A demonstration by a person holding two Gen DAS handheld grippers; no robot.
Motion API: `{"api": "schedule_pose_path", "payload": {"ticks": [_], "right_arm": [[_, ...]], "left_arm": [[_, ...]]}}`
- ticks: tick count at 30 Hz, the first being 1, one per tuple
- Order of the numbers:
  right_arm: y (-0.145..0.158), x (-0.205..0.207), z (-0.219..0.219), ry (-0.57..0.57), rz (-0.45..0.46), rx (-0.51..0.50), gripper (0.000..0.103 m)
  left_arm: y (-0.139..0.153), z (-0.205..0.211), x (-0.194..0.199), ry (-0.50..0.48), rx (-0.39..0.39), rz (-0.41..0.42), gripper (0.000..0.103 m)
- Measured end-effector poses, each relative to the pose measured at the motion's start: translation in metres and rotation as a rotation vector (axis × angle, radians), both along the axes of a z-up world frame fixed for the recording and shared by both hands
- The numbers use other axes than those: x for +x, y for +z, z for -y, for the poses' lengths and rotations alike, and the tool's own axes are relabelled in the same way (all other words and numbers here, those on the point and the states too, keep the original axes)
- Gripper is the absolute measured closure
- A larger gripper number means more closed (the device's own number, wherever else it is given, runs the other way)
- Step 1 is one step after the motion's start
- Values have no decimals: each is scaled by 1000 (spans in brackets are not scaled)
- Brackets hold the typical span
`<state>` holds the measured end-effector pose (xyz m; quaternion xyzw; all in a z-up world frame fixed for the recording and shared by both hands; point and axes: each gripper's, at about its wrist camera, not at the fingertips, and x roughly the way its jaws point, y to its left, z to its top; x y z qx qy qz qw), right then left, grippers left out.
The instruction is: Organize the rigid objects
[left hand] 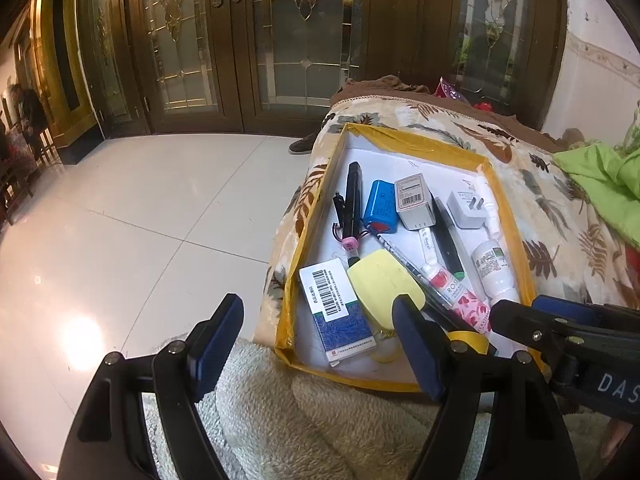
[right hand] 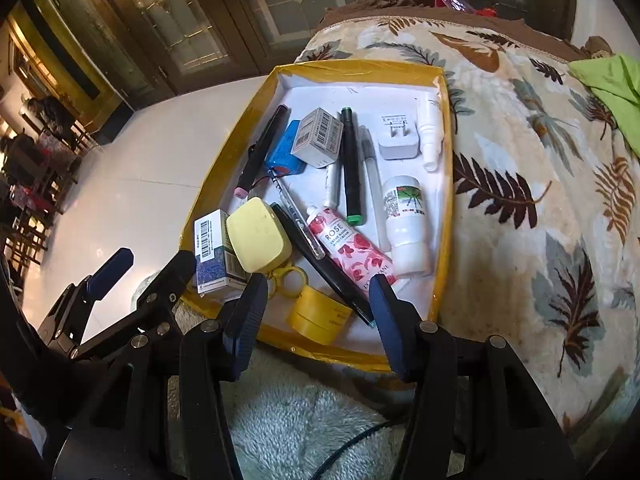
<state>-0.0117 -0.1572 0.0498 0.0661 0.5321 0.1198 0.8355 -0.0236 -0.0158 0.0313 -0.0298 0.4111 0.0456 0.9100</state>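
A yellow-rimmed white tray (left hand: 416, 142) (right hand: 360, 67) lies on a leaf-patterned cover. It holds a blue-white box (left hand: 340, 312) (right hand: 214, 252), a yellow case (left hand: 384, 288) (right hand: 260, 234), a rose hand-cream tube (left hand: 460, 296) (right hand: 352, 250), a white bottle (left hand: 492, 270) (right hand: 406, 224), a blue battery (left hand: 382, 206) (right hand: 286, 152), a white plug (left hand: 466, 208) (right hand: 398, 136), a tape roll (right hand: 320, 314) and pens. My left gripper (left hand: 320, 340) is open and empty at the tray's near left corner. My right gripper (right hand: 318, 316) is open and empty over the near edge.
A fluffy beige mat (left hand: 300, 420) (right hand: 300, 412) lies in front of the tray. A green cloth (left hand: 600, 176) (right hand: 612, 84) sits at the far right. White tiled floor (left hand: 140, 220) spreads to the left, with glazed wooden doors (left hand: 240, 40) behind.
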Motion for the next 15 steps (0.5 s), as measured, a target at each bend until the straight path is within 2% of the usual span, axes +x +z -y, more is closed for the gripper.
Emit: {"api": "schedule_pose_path", "payload": {"ticks": [9,15], "right_arm": [[-2,2,-1,-1,-13,10,49],[-4,3,-2,-2,-19,11,50]], "left_arm": [[-8,-2,3,6,-2,-42,25],[-5,4,-1,3,44,-15,25]]}}
